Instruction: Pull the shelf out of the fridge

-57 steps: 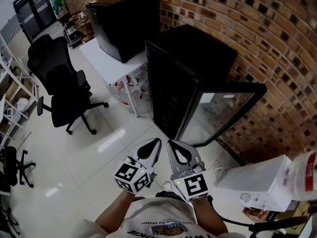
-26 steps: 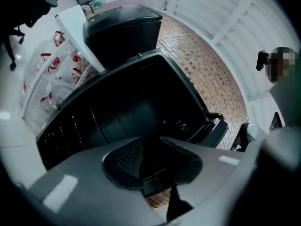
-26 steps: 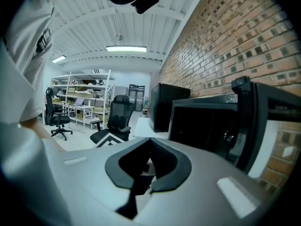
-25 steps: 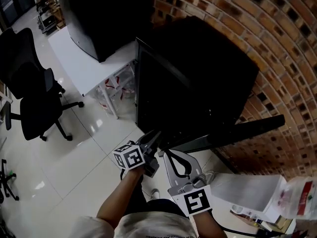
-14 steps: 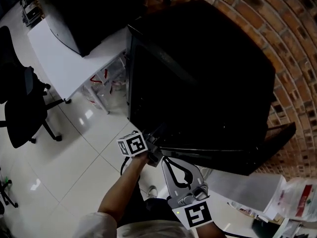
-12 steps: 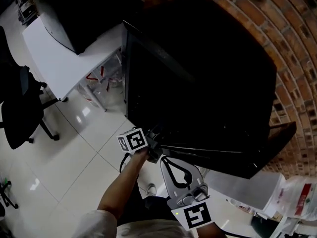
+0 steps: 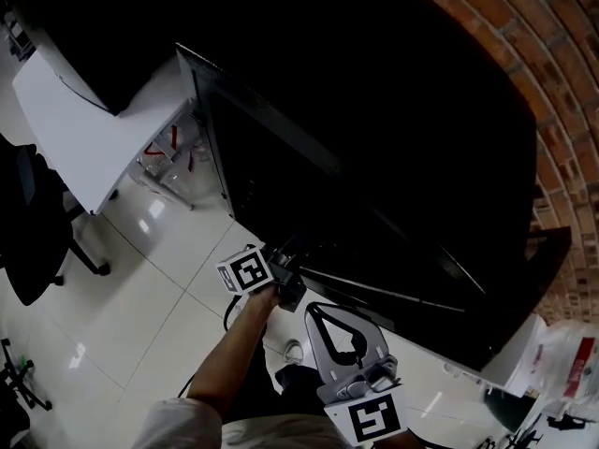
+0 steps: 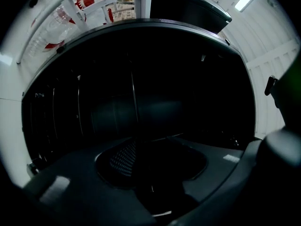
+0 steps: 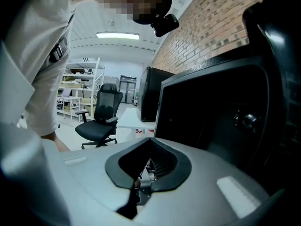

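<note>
The black fridge (image 7: 393, 148) fills the head view, and its inside is too dark to make out a shelf there. My left gripper (image 7: 285, 258) reaches into the fridge's lower front opening. In the left gripper view its jaws (image 8: 150, 142) are opening, with nothing seen pressed between them. A thin wire rod (image 8: 134, 102), perhaps part of the shelf, runs away just beyond the tips. My right gripper (image 7: 318, 311) hangs back near my body, outside the fridge. Its jaws (image 9: 149, 142) are shut and hold nothing.
The fridge's door (image 7: 552, 260) stands open at the right before a brick wall (image 7: 533, 36). A white table (image 7: 80, 124) bearing another black cabinet stands to the left, with a black office chair (image 7: 28, 223) on the tiled floor. A white box (image 7: 513, 363) sits at the lower right.
The view has leaned in toward the fridge. My left gripper has gone forward from beside the right one into the fridge's front. The right gripper has stayed back, shut.
</note>
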